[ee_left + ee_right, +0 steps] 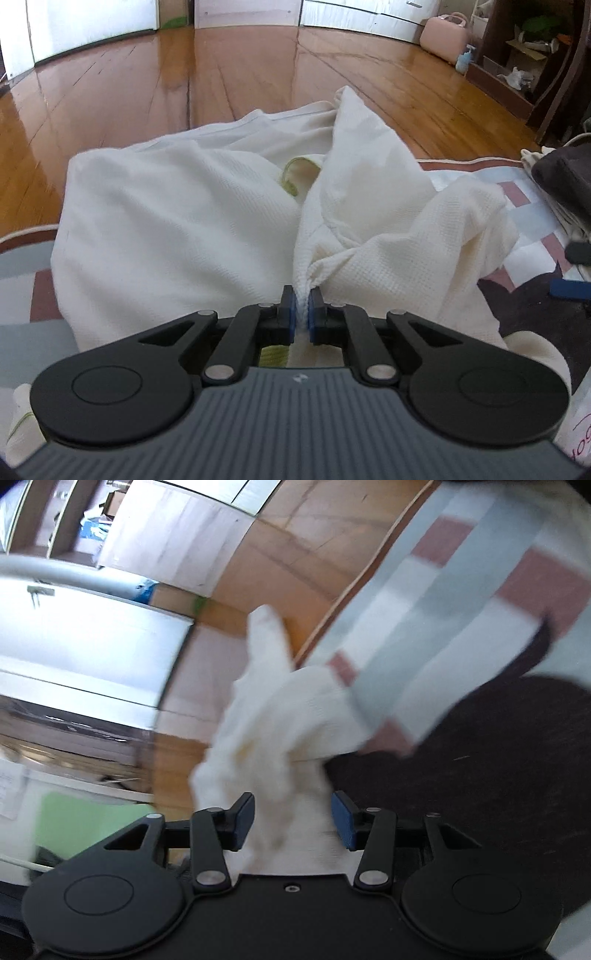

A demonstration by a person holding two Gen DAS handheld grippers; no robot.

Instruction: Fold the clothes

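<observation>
Left wrist view: the left claw pinches a bunched fold of the white garment, heaped on the rug near its far edge, unfolded. Right wrist view: the right claw is spread, garment between its pads but not pinched; folding seems barely begun.

- My left view is bright and sharp; daylight glares on the floor beyond the claw.
- My right view is motion-blurred, edges bent.

Both wrist views look closely down along their fingers at the same white garment on a patchwork mat.
</observation>
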